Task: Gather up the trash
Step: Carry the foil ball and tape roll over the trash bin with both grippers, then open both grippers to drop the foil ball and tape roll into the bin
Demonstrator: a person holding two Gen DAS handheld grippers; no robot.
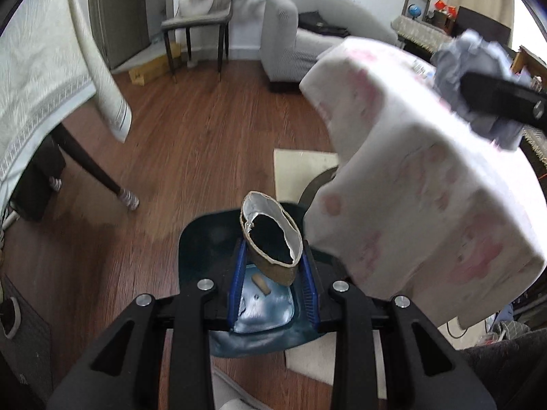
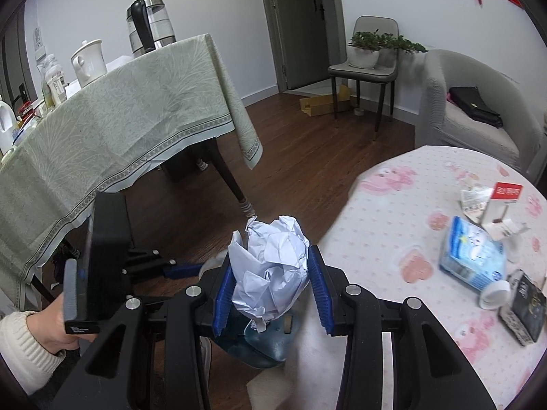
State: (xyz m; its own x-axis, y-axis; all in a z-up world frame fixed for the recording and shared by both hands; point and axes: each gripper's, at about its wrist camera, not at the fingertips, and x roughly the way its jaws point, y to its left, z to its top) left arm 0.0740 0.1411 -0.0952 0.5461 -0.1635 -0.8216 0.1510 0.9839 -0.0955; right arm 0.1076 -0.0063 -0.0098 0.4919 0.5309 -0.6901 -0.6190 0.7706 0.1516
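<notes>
My left gripper (image 1: 273, 273) is shut on a squashed brown cardboard cup (image 1: 271, 241) with a torn foil lining, held right above the dark teal trash bin (image 1: 205, 239) on the floor. A small tan scrap (image 1: 261, 285) lies in the bin. My right gripper (image 2: 271, 283) is shut on a crumpled ball of white paper (image 2: 271, 266), also above the bin (image 2: 273, 341). That paper ball (image 1: 478, 68) shows at the upper right of the left wrist view. More litter lies on the pink-patterned round table (image 2: 393, 239): a blue and white packet (image 2: 473, 256), a red and white box (image 2: 502, 201), a dark packet (image 2: 523, 304).
A table with a green cloth (image 2: 119, 130) stands at left, carrying a kettle (image 2: 150, 24), a jug and bottles. A grey chair with potted plants (image 2: 369, 54) and a grey armchair (image 2: 471, 102) stand at the back. The floor is wood, with a pale mat (image 1: 301, 171) beside the bin.
</notes>
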